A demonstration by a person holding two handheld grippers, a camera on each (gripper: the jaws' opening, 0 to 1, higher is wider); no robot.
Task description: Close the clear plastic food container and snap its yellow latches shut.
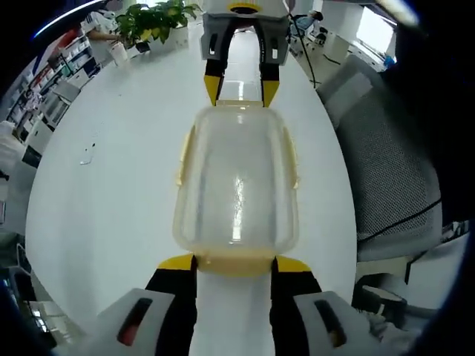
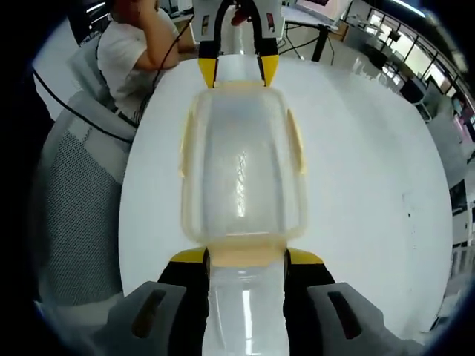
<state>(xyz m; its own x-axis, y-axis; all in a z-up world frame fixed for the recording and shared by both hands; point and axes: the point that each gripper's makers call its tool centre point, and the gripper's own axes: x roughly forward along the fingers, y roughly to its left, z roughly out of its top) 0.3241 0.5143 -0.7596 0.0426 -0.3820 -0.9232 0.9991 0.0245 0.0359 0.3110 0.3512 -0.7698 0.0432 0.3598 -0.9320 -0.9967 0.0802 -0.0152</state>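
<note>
A clear plastic food container point(image 1: 236, 178) stands on the white round table point(image 1: 111, 185), lid on, with pale yellow latches point(image 1: 182, 156) along its sides. My left gripper point(image 1: 234, 262) is open at the near end, its yellow tips either side of the end latch point(image 1: 234, 261). My right gripper point(image 1: 241, 89) is at the far end, open, its tips at the container's rim. In the right gripper view the container point(image 2: 241, 170) lies lengthwise; my right gripper point(image 2: 246, 257) flanks the end latch point(image 2: 245, 256), and the left gripper point(image 2: 237, 73) stands opposite.
A grey mesh chair point(image 1: 386, 170) stands close to the table edge, and is the same chair point(image 2: 74, 200) in the right gripper view. A seated person point(image 2: 133, 52) is behind it. Potted plants point(image 1: 152, 22) stand at the far table edge.
</note>
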